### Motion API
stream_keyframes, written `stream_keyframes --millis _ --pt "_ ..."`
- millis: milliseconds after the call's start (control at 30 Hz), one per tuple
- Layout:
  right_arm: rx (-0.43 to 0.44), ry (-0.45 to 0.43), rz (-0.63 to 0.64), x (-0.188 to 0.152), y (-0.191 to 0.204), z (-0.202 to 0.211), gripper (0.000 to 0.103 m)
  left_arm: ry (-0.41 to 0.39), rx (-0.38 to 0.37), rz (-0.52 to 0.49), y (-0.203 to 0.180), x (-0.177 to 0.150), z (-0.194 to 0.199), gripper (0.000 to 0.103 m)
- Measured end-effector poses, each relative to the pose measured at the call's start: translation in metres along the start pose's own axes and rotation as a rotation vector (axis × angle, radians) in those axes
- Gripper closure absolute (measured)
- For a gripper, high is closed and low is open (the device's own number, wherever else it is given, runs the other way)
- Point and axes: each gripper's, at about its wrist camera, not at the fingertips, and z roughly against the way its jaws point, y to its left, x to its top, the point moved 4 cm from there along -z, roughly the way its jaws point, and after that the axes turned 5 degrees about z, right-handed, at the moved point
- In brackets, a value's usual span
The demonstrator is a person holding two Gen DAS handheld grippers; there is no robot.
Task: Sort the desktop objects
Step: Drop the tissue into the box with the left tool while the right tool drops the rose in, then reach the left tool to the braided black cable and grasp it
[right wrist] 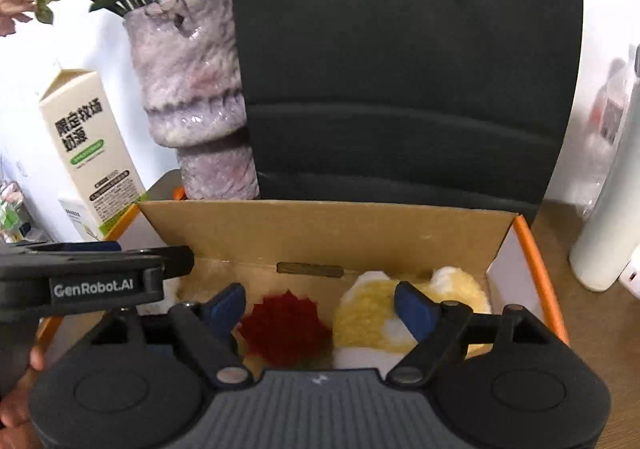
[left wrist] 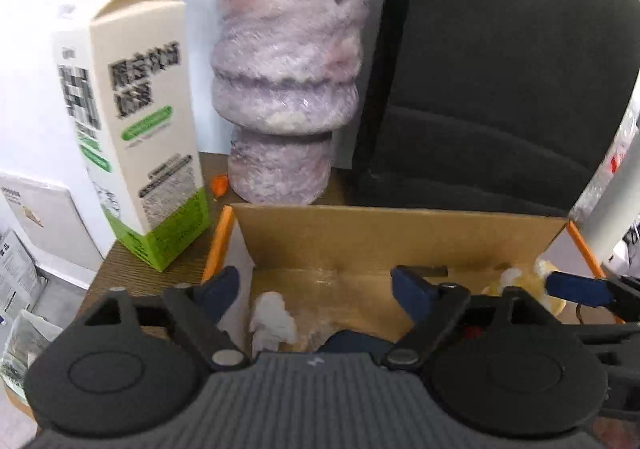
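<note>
An open cardboard box with orange edges (left wrist: 400, 233) (right wrist: 320, 229) stands on the desk. My left gripper (left wrist: 316, 285) is open over the box's left side, above a small white figurine (left wrist: 272, 319) lying inside. My right gripper (right wrist: 320, 305) is open over the box's right side, above a yellow-and-white plush toy (right wrist: 372, 313) with a red fuzzy part (right wrist: 286, 325). The plush toy also shows at the right in the left wrist view (left wrist: 520, 281). The left gripper's body (right wrist: 92, 281) crosses the left of the right wrist view. Neither gripper holds anything.
A milk carton (left wrist: 136, 145) (right wrist: 90, 153) and a fuzzy purple vase (left wrist: 288, 73) (right wrist: 200, 105) with flowers stand behind the box on the left. A black chair back (left wrist: 500, 81) (right wrist: 404, 69) is behind it. A white bottle (right wrist: 608, 209) stands at the right.
</note>
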Motion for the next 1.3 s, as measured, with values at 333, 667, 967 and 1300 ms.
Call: stream_keyframes --millis 333,667,967,1300 --pt "-0.015 -0.008 0.016 0.005 -0.016 0.058 0.016 -0.047 0.065 -0.118 -0.01 0.002 0.043 0.0" --pt "-0.037 -0.039 -0.035 -0.03 -0.033 0.112 0.014 0.057 0.003 -0.016 0.01 -0.027 0.082 0.0" --pt "-0.033 -0.047 0.0 -0.081 -0.012 0.162 0.014 0.038 -0.01 -0.013 0.017 -0.098 0.141 0.0" --pt "-0.077 -0.157 0.135 -0.183 0.024 0.2 0.013 -0.019 0.054 -0.005 0.033 -0.209 0.196 0.0"
